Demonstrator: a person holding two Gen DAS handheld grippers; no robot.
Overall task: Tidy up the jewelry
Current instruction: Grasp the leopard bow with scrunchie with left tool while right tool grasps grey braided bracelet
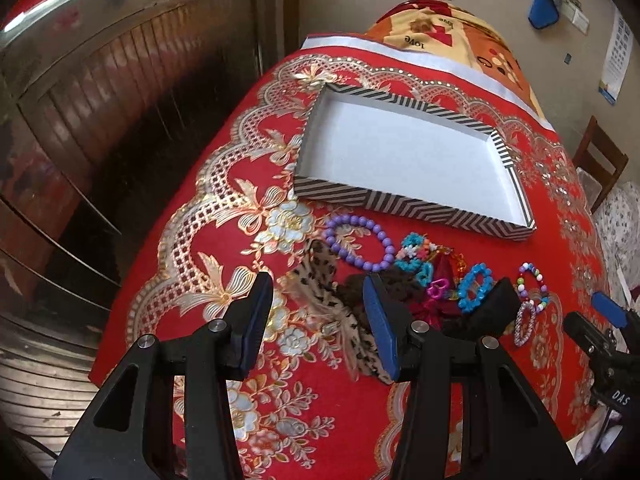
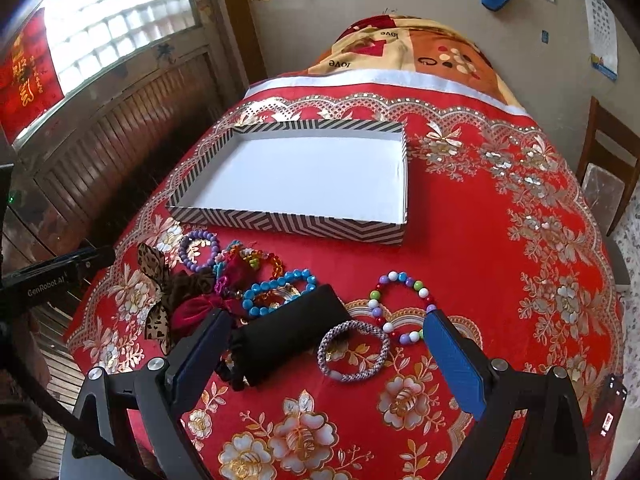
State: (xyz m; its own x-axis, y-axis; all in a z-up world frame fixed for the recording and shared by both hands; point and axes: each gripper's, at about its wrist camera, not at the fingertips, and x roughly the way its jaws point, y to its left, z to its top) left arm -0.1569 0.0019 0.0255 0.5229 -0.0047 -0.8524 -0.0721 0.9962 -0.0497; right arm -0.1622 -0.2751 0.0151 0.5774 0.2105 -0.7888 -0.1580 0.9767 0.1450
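A shallow black-and-white striped box [image 1: 408,202] [image 2: 280,222] with a bare white floor lies on the red floral cloth. In front of it lies a heap of jewelry: a purple bead bracelet [image 1: 358,242] [image 2: 198,250], a blue bead bracelet [image 1: 474,288] [image 2: 276,290], a multicolour bead bracelet [image 2: 400,306], a lilac woven bangle [image 2: 352,350], a black pouch [image 2: 292,334] and a leopard-print bow [image 1: 320,288] [image 2: 154,280]. My left gripper [image 1: 318,302] hangs open above the bow. My right gripper [image 2: 326,334] stands open around the pouch and the bangle, not touching either.
The red cloth [image 2: 500,260] covers a table with a patterned blanket [image 2: 420,52] at its far end. A wooden panelled wall [image 1: 120,100] runs along the left, and a wooden chair [image 2: 608,152] stands at the right. The right gripper's body [image 1: 608,340] shows at the left wrist view's right edge.
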